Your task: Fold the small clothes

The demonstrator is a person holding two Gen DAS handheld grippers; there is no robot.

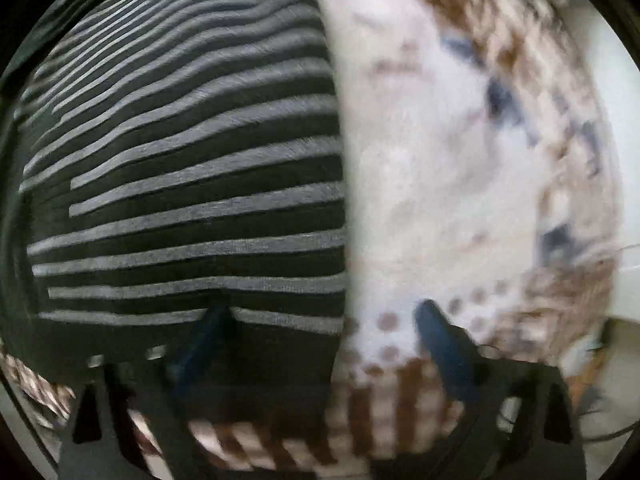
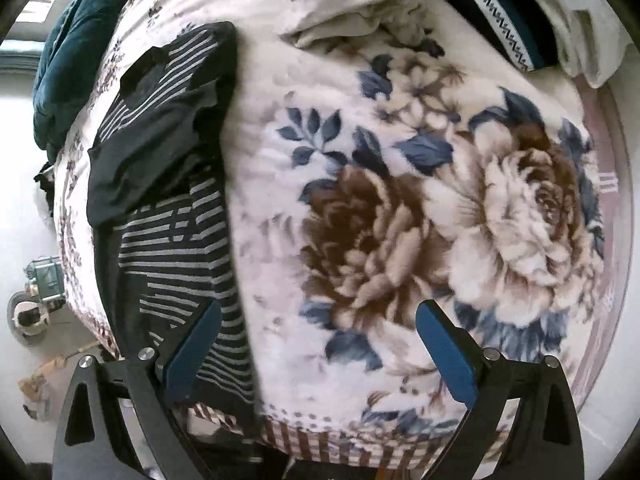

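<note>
While the striped dark shirt (image 2: pixel 168 184) lies on the left part of the bed, it is only partly folded: one dark flap is turned over its upper half and the lower striped half is flat, with its long edge running straight along the floral blanket (image 2: pixel 400 208). The left gripper (image 1: pixel 320 318) points down at this edge, one finger over the stripes and one over the blanket; the fingers are apart and nothing is between them. The right gripper (image 2: pixel 320 316) hangs over the lower corner of the shirt, its fingers also apart and empty. I think the risk is that the soft, thick blanket comes into the pinch together with the thin shirt, so the fold would pull the blanket up and wrinkle the garment. A grip on only one layer could also open the turned flap again. Around it, a beige cloth (image 2: pixel 352 12) lies crumpled at the far side, a dark teal blanket (image 2: pixel 76 60) hangs over the left edge, and a dark folded textile with zigzag trim (image 2: pixel 496 20) lies far right; none blocks the shirt.
</note>
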